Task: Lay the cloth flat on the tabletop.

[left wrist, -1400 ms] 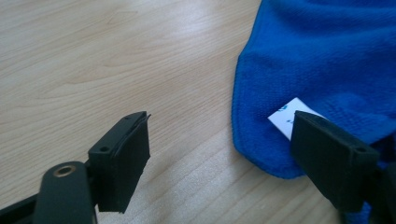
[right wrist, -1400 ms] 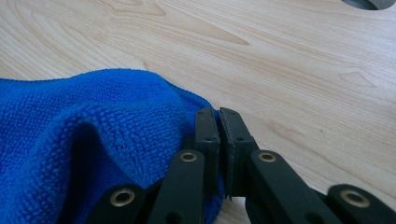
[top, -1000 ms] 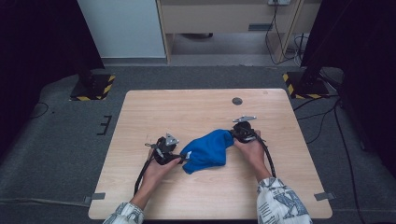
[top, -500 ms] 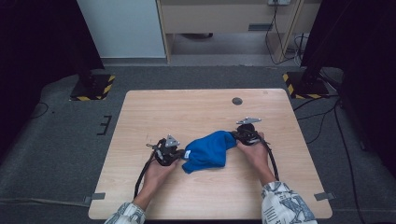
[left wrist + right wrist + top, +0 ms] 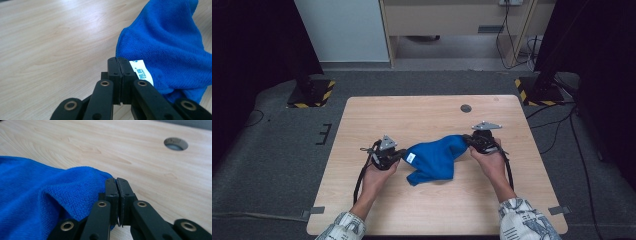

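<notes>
Blue terry-cloth towel (image 5: 434, 159), crumpled, near the middle of the pale wooden table (image 5: 422, 112), a little toward the near edge and the right side, stretched between 2 grippers. Highest at its right end, sagging to a folded lobe toward the near edge. White care label (image 5: 141, 71) with blue print at the cloth's left corner, just beside the left gripper's tips.

Left gripper (image 5: 398, 155), black, in the person's left hand (image 5: 374, 177), pointing right along the table: jaws just closing within the last second and now pressed together, pinching the towel's left corner; seen close in the left gripper view (image 5: 119, 65), pads tight with the cloth edge and label right at them. Grey 3-cornered plate on top, black cable looping back toward the near edge.

Right gripper (image 5: 468, 142), black, in the right hand (image 5: 491, 162), pointing left: jaws pressed together on the towel's upper right corner; in the right gripper view (image 5: 115, 187) blue pile bunched against the left pad, corner caught between the tips.

Round cable hole (image 5: 466, 108) in the tabletop toward the far edge, right of centre, well apart from the cloth; seen again in the right gripper view (image 5: 176, 143). Patterned sleeves at the near edge. Grey carpet around the table.
</notes>
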